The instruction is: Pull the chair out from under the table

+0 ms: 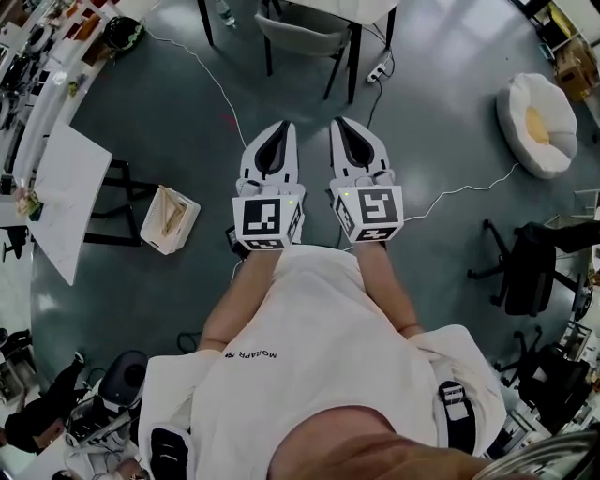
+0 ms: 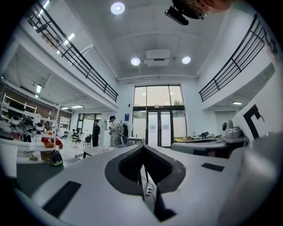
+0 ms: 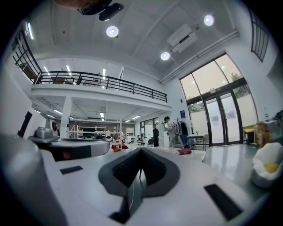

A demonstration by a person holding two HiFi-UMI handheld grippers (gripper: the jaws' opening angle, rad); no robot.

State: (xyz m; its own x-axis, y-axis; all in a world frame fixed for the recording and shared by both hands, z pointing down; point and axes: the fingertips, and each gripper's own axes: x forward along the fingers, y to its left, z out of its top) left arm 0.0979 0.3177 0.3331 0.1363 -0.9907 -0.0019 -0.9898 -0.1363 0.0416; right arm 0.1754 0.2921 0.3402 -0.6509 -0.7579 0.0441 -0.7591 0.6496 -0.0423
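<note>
The dark grey floor (image 1: 441, 122) took up most of the head view. At its far edge stood the white table (image 1: 349, 7), with the grey chair (image 1: 302, 36) tucked under it. I think the seat stuck out a bit, though the frame cut it off. A black office chair (image 1: 527, 270) and a white beanbag (image 1: 539, 122) sat by the floor's right edge, and a pale open box (image 1: 157, 232) toward the left edge. Both tools were side by side, well short of the chair. The left gripper (image 1: 283, 128) had its jaws pressed fully together on nothing, and the right gripper (image 1: 339, 124) was the same, pinched closed and empty. A power strip (image 1: 380, 69) lay near the table's legs.
</note>
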